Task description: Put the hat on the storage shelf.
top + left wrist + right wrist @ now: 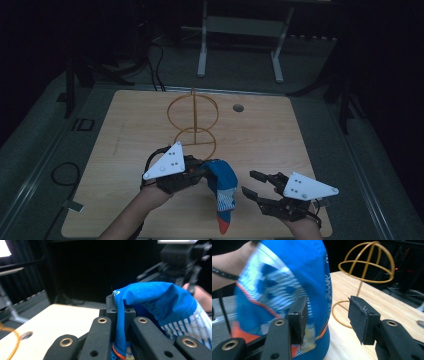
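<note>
A blue cap (222, 192) with white stripes and orange trim hangs over the table's front edge. My left gripper (204, 170) is shut on its rim; in the left gripper view the blue fabric (155, 300) is pinched between the jaws of the left gripper (120, 312). To the cap's right, my right gripper (250, 182) stands open and holds nothing. In the right gripper view the cap (287, 285) hangs just beyond the wide-apart jaws of the right gripper (328, 312). A gold wire hat stand (193, 120) stands upright mid-table behind the cap.
The wooden table (125, 130) has a round cable hole (238, 107) right of the stand. A grey metal frame (240, 30) stands on the dark floor beyond the table. Cables lie on the floor at the left.
</note>
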`<state>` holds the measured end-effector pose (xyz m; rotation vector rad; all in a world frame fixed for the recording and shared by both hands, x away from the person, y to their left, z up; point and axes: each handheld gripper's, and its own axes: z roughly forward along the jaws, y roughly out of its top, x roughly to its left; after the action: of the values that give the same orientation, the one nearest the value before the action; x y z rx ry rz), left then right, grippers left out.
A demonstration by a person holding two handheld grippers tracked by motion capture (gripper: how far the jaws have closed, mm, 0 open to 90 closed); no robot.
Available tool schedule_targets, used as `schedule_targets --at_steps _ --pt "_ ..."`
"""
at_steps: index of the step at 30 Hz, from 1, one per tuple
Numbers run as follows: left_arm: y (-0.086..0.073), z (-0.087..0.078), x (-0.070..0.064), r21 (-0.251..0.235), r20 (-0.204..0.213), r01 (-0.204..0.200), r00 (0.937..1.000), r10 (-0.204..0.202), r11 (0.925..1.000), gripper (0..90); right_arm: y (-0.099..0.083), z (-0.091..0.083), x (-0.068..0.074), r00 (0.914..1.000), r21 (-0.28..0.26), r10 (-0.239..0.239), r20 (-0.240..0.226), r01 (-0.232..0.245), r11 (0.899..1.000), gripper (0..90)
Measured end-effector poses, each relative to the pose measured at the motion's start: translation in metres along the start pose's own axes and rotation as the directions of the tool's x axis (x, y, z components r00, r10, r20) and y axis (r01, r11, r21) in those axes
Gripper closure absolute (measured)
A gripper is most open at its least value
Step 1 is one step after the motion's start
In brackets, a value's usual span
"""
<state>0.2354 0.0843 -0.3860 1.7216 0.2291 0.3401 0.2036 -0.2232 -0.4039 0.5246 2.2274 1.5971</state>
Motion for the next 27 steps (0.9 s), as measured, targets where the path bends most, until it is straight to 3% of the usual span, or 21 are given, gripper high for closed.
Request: schedule_targets --at_steps 4,10,13,15,20,27 --pt "0.000 0.001 -0.003 -0.023 0.068 0.019 0.9975 -0.017 0.9996 88.7 0.000 0.009 0.011 0.9978 0.009 -0.035 -0.055 0.036 0.999 49.2" --pt "0.002 0.002 -0.004 -0.027 0.077 0.024 0.9968 -0.022 0.9993 88.7 0.001 0.014 0.018 0.9939 0.010 -0.057 -0.095 0.058 0.998 55.1" --pt "0.002 0.003 -0.004 -0.024 0.081 0.015 0.9966 -0.013 0.9996 88.7 0.001 0.018 0.019 0.9915 0.020 -0.062 -0.115 0.065 0.998 64.0" --pt "0.002 0.003 -0.003 -0.018 0.084 0.017 0.9964 -0.015 0.9997 88.7 0.000 0.018 0.019 0.9913 0.020 -0.062 -0.116 0.065 0.998 66.3" --pt "-0.002 0.003 0.001 -0.004 0.068 0.032 0.9972 -0.032 0.9995 88.7 0.001 0.018 0.017 0.9942 0.026 -0.055 -0.093 0.058 0.998 89.6" --pt "-0.006 -0.002 0.003 0.003 0.059 0.044 0.9973 -0.045 0.9990 88.6 0.005 0.010 0.013 0.9972 -0.005 -0.036 -0.066 0.035 0.999 90.0"
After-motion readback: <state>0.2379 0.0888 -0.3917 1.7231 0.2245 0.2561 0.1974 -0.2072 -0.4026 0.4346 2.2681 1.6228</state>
